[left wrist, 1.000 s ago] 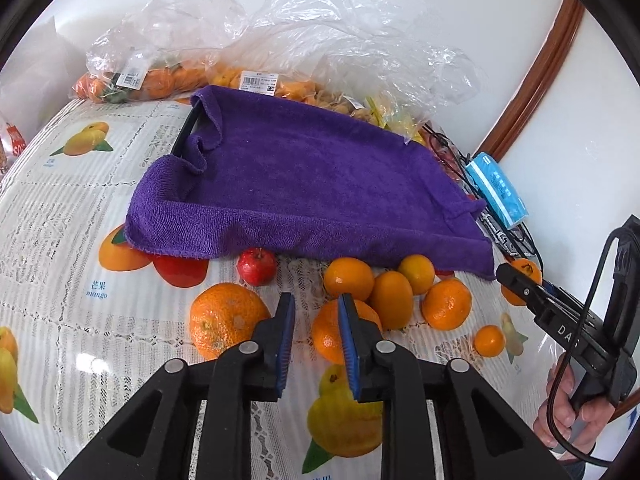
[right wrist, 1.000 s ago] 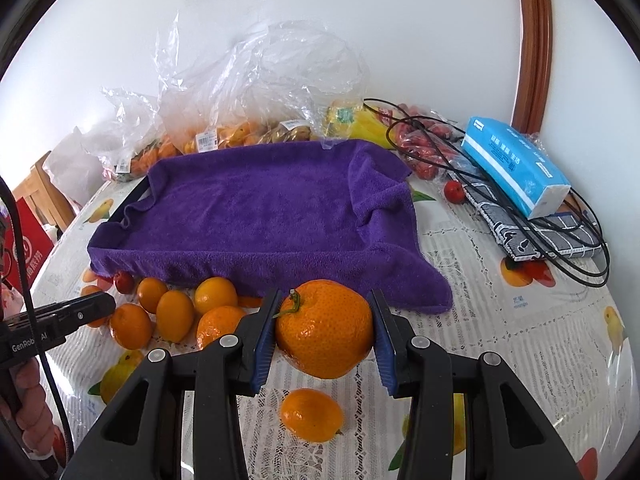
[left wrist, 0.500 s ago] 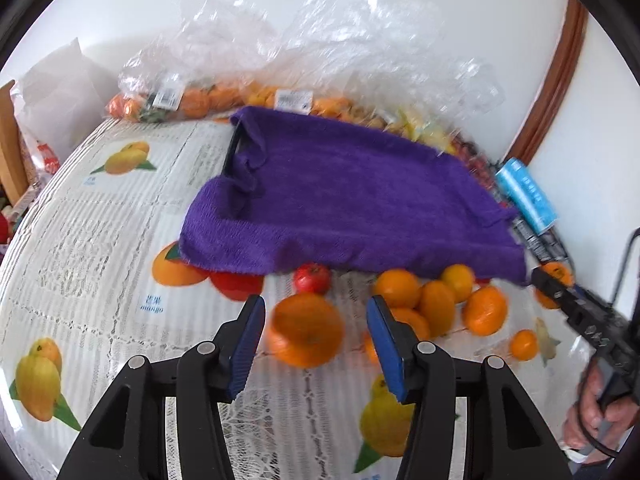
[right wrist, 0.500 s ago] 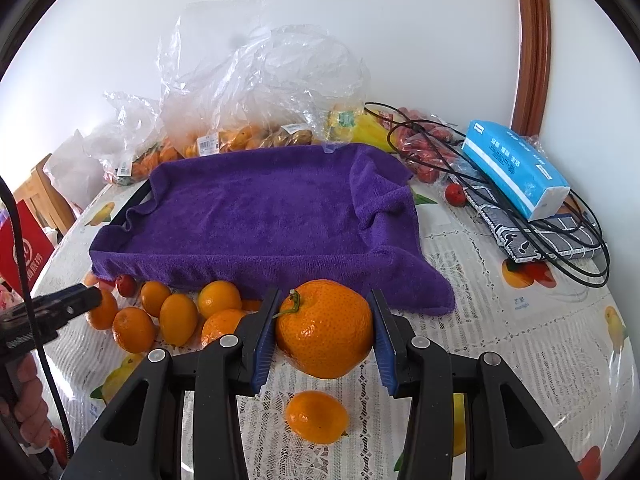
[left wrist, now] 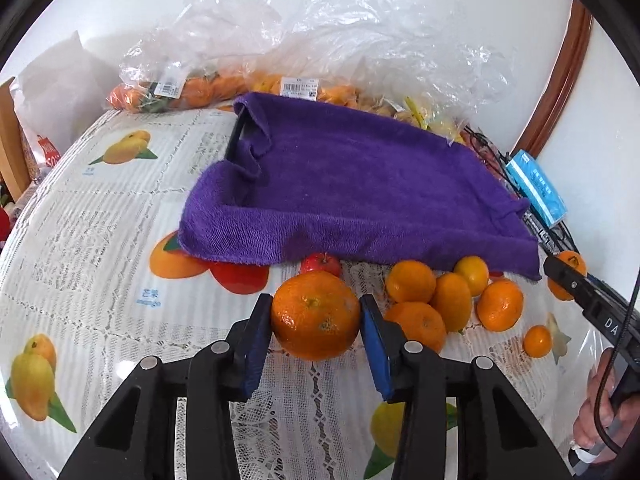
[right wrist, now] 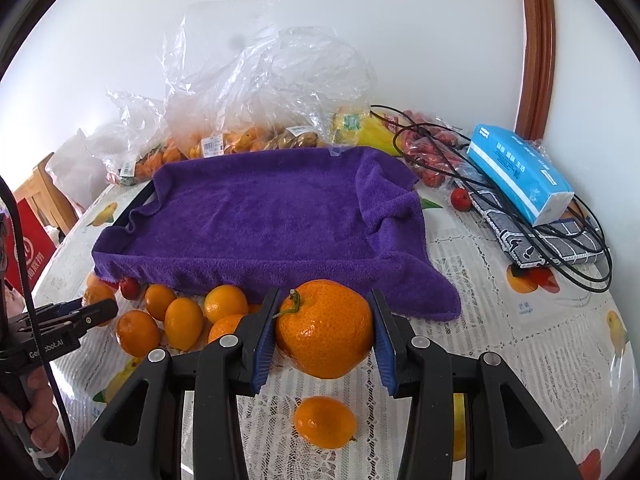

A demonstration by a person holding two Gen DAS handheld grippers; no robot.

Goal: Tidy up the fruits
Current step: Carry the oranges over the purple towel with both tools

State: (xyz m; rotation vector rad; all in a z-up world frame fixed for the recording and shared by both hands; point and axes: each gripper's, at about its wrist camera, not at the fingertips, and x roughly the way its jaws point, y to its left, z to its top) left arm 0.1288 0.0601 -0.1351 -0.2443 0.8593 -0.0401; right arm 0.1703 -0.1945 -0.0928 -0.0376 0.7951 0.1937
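My left gripper is shut on a large orange just in front of the purple towel-lined tray. My right gripper is shut on another large orange with a stem, held before the tray's near right corner. Several small oranges lie in a cluster on the tablecloth by the tray's front edge, also in the right wrist view. A small red fruit lies at the towel's edge. One small orange lies under my right gripper.
Plastic bags of fruit stand behind the tray against the wall. A blue tissue pack, black cables and a grey patterned pouch lie at the right. A red fruit lies near them. A chair stands at the left.
My left gripper opened, moved left around the large orange and closed on it. My right gripper kept its orange and barely moved.
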